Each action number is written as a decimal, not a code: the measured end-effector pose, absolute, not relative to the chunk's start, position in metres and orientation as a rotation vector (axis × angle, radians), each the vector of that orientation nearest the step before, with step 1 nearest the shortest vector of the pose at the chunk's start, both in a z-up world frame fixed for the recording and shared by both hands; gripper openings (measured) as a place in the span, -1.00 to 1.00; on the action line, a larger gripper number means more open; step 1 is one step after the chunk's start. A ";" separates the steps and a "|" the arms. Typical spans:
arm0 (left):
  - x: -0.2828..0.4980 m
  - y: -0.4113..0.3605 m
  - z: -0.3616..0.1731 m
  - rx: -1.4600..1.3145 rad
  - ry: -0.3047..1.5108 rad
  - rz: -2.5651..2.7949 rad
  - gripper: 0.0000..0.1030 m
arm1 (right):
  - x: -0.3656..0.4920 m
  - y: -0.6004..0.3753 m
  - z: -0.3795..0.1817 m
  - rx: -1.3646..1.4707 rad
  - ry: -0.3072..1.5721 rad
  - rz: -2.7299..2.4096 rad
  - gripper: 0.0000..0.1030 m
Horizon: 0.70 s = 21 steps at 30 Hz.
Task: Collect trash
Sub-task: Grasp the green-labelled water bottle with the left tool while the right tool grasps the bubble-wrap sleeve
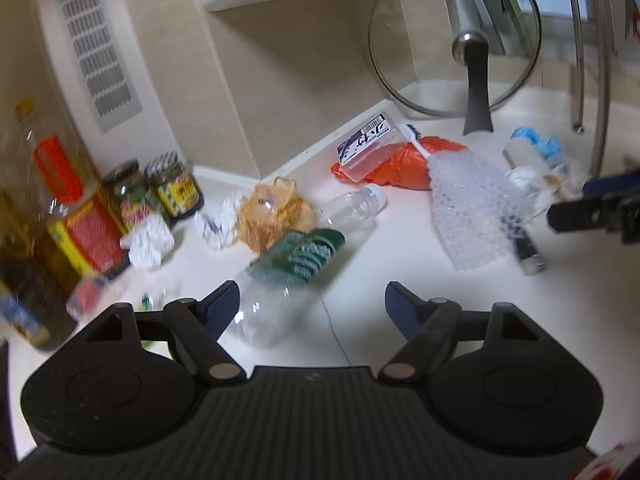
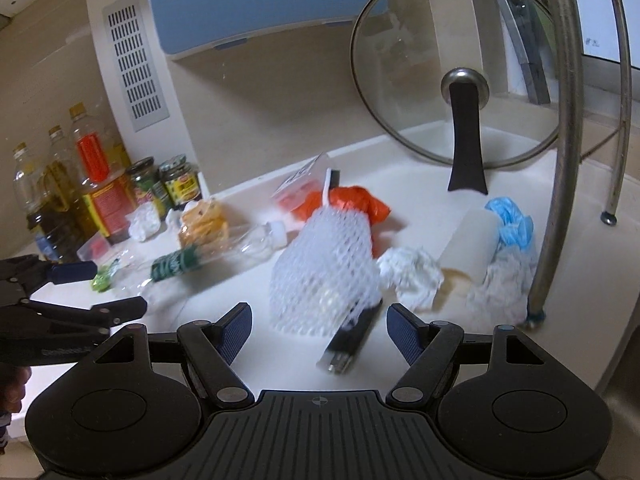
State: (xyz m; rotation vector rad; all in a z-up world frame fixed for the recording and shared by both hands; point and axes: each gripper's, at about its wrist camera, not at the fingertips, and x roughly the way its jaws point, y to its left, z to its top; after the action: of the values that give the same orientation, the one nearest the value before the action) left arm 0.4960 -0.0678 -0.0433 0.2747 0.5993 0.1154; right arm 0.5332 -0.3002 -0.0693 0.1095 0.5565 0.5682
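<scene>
Trash is scattered over a white counter [image 1: 360, 264]. A clear plastic bottle [image 1: 296, 264] with a green label lies on its side, its base between the fingers of my open left gripper [image 1: 312, 300], close to the left finger and not pinched. Behind it lie crumpled papers [image 1: 150, 240] and an orange net bag [image 1: 272, 212]. My right gripper [image 2: 320, 316] is open too. A white foam net [image 2: 324, 264] lies just ahead of it, and a black stick [image 2: 348, 344] pokes out from under the net between its fingers. White tissue [image 2: 410, 276], a paper roll [image 2: 472, 244] and blue plastic [image 2: 512, 220] lie to the right.
Oil bottles [image 2: 92, 184] and jars [image 2: 180, 184] stand at the back left. A glass lid [image 2: 452, 68] leans on the wall. A metal rack leg [image 2: 560, 200] stands at the right, near the counter edge. An orange bag [image 2: 352, 200] and a clear box [image 1: 368, 144] lie at the back.
</scene>
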 end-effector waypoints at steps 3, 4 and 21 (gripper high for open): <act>0.515 -0.070 -0.051 0.329 0.608 0.121 0.52 | 0.543 -0.298 -0.070 0.106 0.540 0.568 0.45; 0.520 -0.071 -0.054 0.342 0.614 0.124 0.51 | 0.547 -0.297 -0.070 0.105 0.537 0.571 0.44; 0.565 -0.071 -0.085 0.548 0.646 0.160 -0.38 | 0.578 -0.290 -0.078 0.111 0.533 0.584 0.44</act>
State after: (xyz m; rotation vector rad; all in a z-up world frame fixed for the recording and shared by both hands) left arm 0.5650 -0.0709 -0.0846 0.5478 0.6464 0.1605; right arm 0.5784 -0.2897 -0.0785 0.1114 0.5328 0.5837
